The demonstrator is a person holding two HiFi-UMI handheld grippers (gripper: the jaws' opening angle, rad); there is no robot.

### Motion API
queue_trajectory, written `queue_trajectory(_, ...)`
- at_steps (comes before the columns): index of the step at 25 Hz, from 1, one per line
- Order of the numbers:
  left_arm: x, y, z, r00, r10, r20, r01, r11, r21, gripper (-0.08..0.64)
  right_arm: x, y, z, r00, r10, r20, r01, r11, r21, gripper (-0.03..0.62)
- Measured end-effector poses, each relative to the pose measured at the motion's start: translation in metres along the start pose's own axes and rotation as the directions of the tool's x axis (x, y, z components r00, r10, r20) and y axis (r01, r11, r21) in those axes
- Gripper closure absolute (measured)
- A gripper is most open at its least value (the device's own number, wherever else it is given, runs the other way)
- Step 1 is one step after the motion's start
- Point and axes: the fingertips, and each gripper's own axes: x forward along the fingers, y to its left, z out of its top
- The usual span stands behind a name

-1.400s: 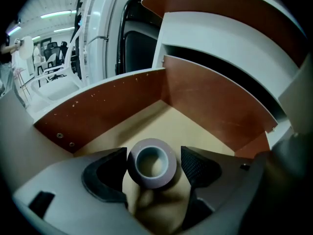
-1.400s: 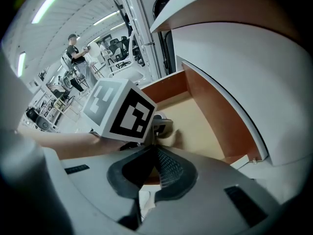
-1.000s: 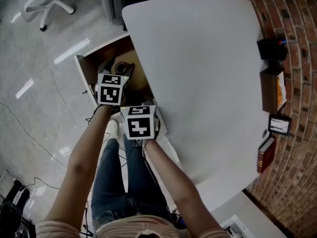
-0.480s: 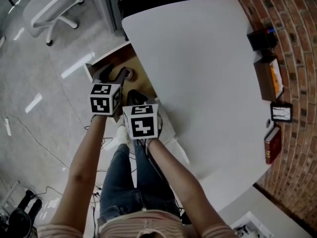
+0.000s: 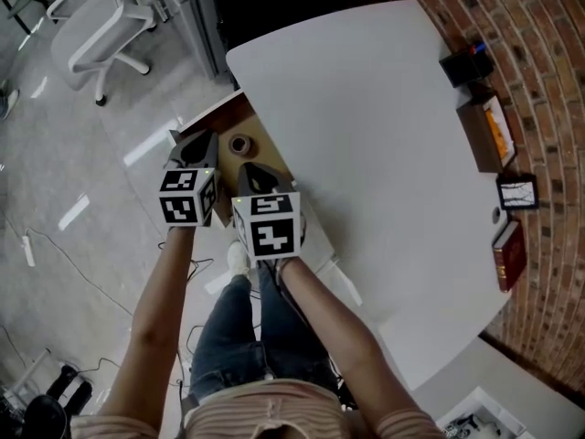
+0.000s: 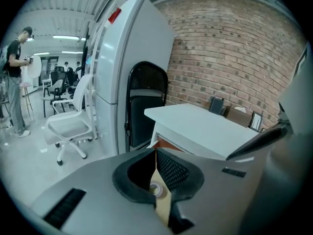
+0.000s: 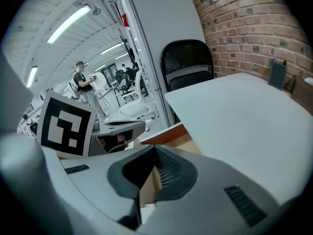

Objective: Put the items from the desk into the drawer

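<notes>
The wooden drawer (image 5: 208,117) stands open under the left edge of the white desk (image 5: 366,135). A small tape roll (image 5: 240,144) lies on its floor and also shows through the jaw gap as the tape roll (image 6: 155,190) in the left gripper view. My left gripper (image 5: 199,141) hangs over the drawer's outer left corner, jaws shut and empty. My right gripper (image 5: 255,175) is over the drawer's near end by the desk edge, also shut with nothing in it. The left gripper (image 6: 155,153) and right gripper (image 7: 155,153) show their pads pressed together.
Along the desk's far right edge by the brick wall stand a black pen holder (image 5: 461,63), a brown box (image 5: 483,132), a small picture frame (image 5: 517,192) and a red book (image 5: 509,255). A white office chair (image 5: 101,26) stands on the glossy floor at the left.
Both grippers have drawn back a little toward the person. The left gripper has moved off the drawer's middle, and the tape roll now lies uncovered in the drawer.
</notes>
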Motion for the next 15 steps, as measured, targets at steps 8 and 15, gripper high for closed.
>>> queue_trajectory(8, -0.034, -0.008, 0.027, 0.998, -0.026, 0.05, 0.024, 0.999, 0.045, 0.552, -0.021, 0.008, 0.022, 0.996, -0.012, 0.09, 0.015, 0.999, -0.031, 0.575)
queue_trajectory(15, -0.07, -0.008, 0.037, 0.996, -0.032, 0.083, 0.028, 0.998, 0.05, 0.552, -0.054, 0.013, 0.044, 0.984, -0.01, 0.18, 0.02, 0.998, -0.058, 0.575)
